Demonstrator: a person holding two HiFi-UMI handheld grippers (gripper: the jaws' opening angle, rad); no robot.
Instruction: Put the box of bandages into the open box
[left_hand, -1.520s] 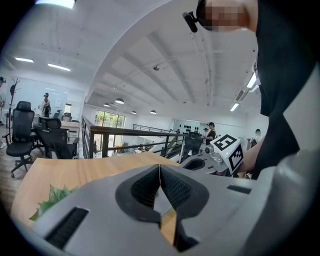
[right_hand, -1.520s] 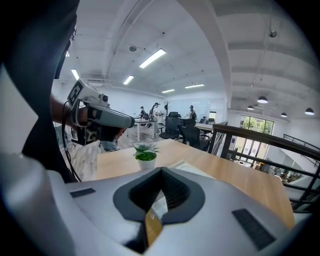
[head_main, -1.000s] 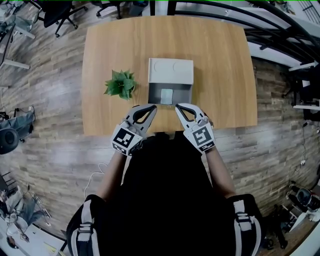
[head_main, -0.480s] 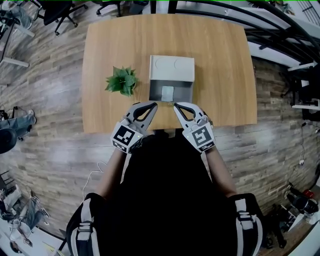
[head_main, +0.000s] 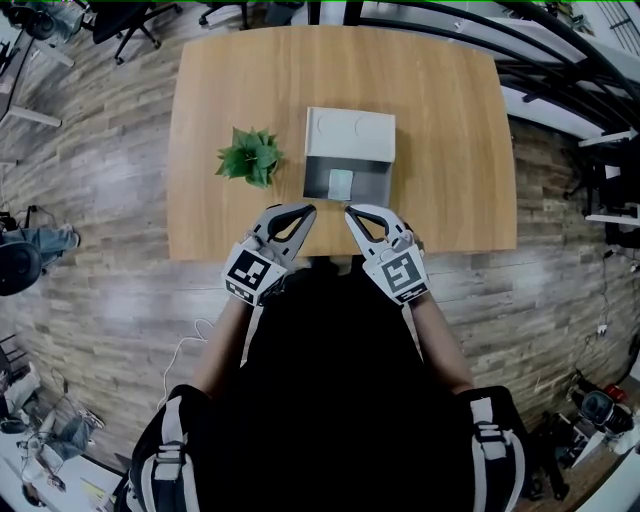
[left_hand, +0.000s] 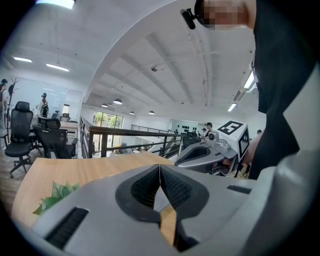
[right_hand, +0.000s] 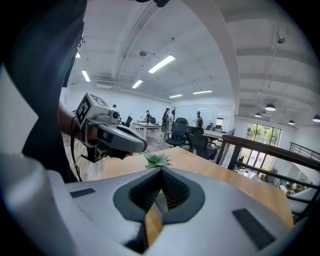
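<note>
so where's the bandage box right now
In the head view, the box of bandages lies inside the open box near the middle of the table, just right of the small plant.

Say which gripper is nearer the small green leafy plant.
Left. The left gripper is right of the small green leafy plant, toward the person; the right gripper, farther right.
</note>
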